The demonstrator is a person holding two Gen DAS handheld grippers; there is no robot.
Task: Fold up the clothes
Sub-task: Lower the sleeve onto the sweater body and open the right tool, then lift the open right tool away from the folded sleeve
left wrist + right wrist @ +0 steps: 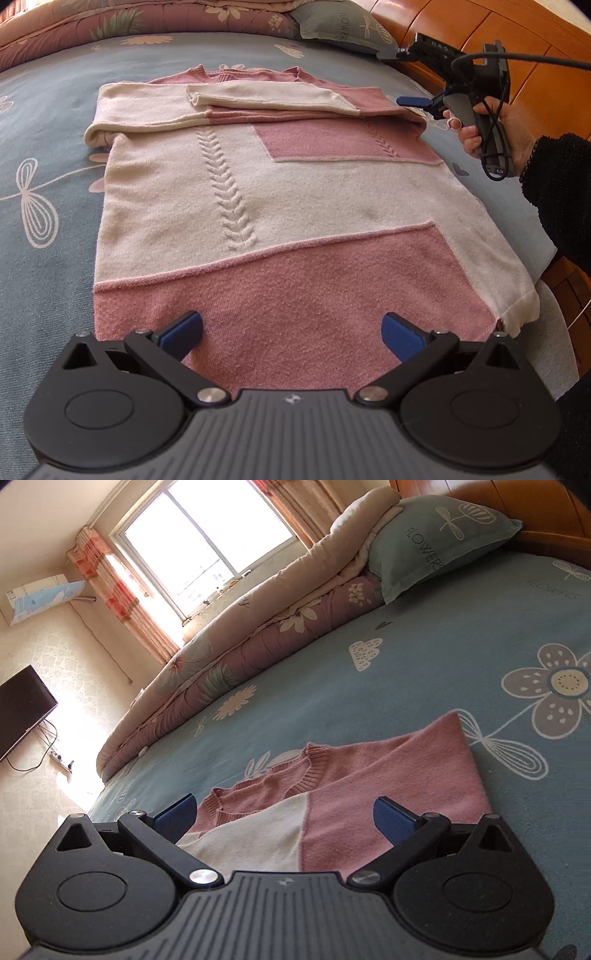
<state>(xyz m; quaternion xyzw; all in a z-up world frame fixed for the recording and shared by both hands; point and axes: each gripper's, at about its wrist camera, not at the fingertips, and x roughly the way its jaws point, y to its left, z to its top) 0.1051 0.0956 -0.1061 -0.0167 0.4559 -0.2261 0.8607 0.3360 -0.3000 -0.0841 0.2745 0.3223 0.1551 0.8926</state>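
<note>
Pink-and-cream knit sweater (280,206) lies flat on the bed (48,122), blue floral sheet; both sleeves are folded across the chest, neckline at the far end. Left gripper (291,332) hovers over the pink hem, jaws wide apart, nothing between them. Left wrist view alone shows the whole garment, plus the right gripper (413,101) from outside, held in a hand (495,125) with a dark sleeve (557,192), blue finger tip just beside the sweater's far right shoulder corner. Right wrist view shows its jaws apart and empty, over the folded cream sleeve and ribbed collar (295,775). Only this view shows the window (207,535), curtains (125,598), wall air conditioner (40,594) and TV (22,709). Rolled quilt (229,657) and pillow (436,542) appear in both.
</note>
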